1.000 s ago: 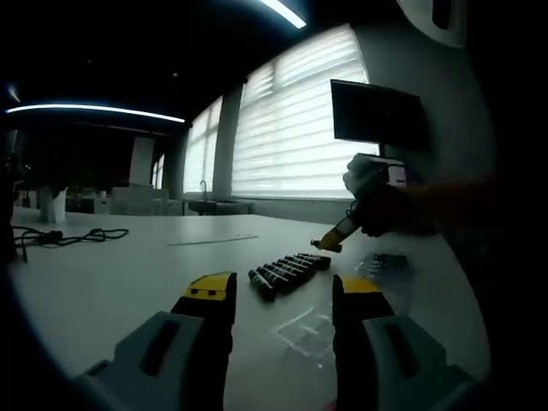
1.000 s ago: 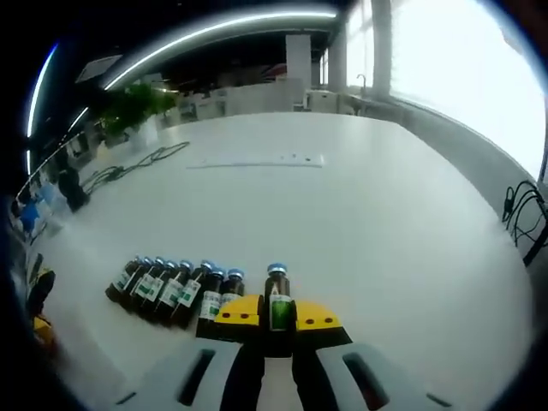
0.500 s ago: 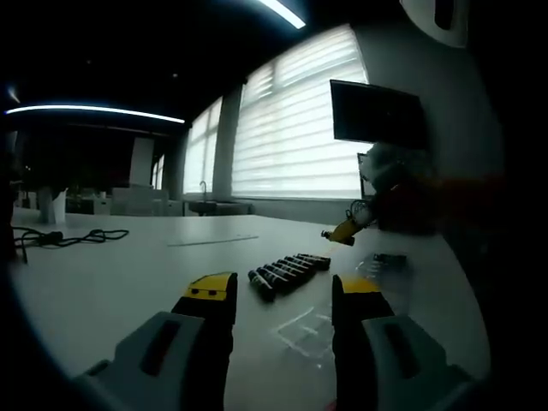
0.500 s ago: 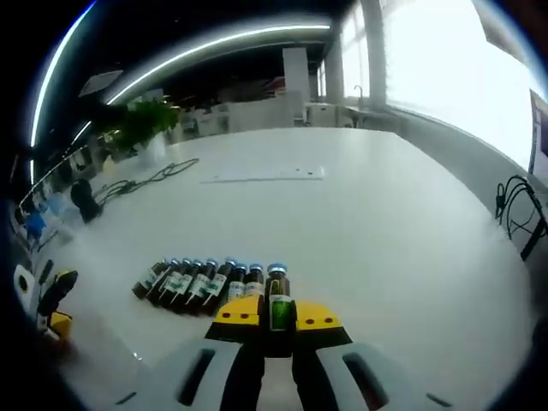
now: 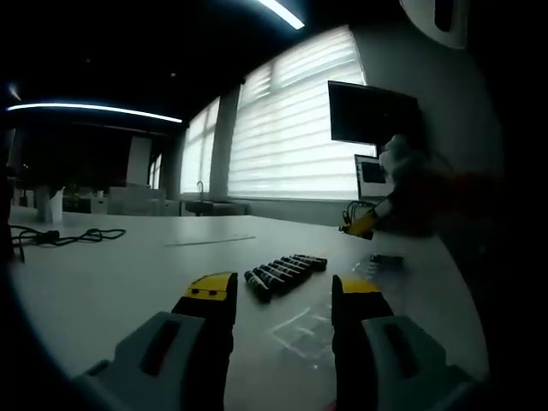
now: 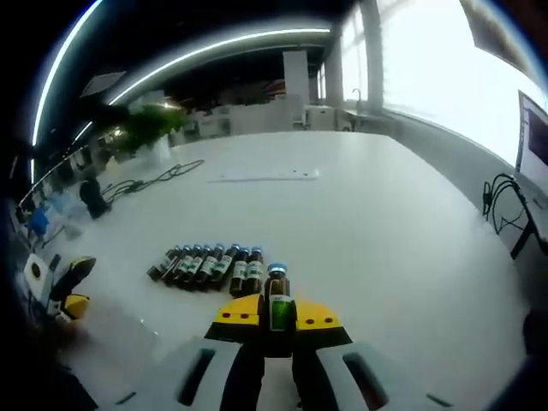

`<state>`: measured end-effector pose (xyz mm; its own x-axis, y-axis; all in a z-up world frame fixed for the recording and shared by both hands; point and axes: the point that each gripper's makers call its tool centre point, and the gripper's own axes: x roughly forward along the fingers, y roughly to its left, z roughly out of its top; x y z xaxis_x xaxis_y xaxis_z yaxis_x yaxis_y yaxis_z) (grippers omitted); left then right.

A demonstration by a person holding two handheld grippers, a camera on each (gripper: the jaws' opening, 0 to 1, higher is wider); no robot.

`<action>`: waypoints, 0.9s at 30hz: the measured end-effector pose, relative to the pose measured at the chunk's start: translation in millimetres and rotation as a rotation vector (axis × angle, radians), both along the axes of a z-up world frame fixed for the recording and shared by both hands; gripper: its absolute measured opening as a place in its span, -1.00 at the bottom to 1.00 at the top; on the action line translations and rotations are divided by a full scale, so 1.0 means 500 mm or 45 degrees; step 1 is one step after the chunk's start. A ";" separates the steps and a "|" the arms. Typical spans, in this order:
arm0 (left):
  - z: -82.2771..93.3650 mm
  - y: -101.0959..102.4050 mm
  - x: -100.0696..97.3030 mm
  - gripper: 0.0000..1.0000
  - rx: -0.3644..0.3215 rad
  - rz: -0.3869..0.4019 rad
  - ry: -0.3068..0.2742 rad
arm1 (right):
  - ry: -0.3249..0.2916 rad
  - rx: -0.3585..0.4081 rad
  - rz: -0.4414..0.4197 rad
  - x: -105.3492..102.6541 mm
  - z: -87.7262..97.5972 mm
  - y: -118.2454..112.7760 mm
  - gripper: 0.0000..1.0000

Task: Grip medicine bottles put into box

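Note:
Several small dark medicine bottles (image 5: 278, 272) with blue caps lie side by side in a row on the white table (image 5: 111, 282). In the right gripper view the same row of bottles (image 6: 210, 265) lies below and to the left. My right gripper (image 6: 276, 318) is shut on one bottle (image 6: 276, 295), held upright above the table. In the left gripper view that right gripper (image 5: 364, 225) hangs at the right, above the row. My left gripper (image 5: 282, 295) stands open and low, just short of the row. A faint clear plastic box (image 5: 301, 330) lies between its jaws.
Black cables (image 6: 150, 178) lie at the table's far side, and more cables (image 6: 501, 205) hang at its right edge. A plant (image 6: 137, 124) stands at the back. A dark monitor (image 5: 372, 111) hangs by the bright window blinds. Another small clear item (image 5: 381, 261) lies right of the row.
My right gripper has lifted the bottle up and away from the row, so the row looks farther off in its view. My left gripper has stayed put.

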<state>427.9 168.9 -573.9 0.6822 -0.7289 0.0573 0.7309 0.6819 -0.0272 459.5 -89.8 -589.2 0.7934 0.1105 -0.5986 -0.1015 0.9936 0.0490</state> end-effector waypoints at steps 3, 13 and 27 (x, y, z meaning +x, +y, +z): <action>-0.001 0.000 0.000 -0.27 0.001 0.000 0.001 | 0.016 -0.014 0.005 -0.020 -0.007 -0.001 -0.85; -0.003 -0.002 -0.001 -0.27 0.011 -0.006 0.001 | 0.053 -0.001 -0.022 -0.071 -0.026 -0.010 -0.85; -0.006 -0.004 -0.001 -0.27 0.031 -0.002 -0.003 | 0.087 -0.058 -0.035 -0.101 -0.056 0.002 -0.85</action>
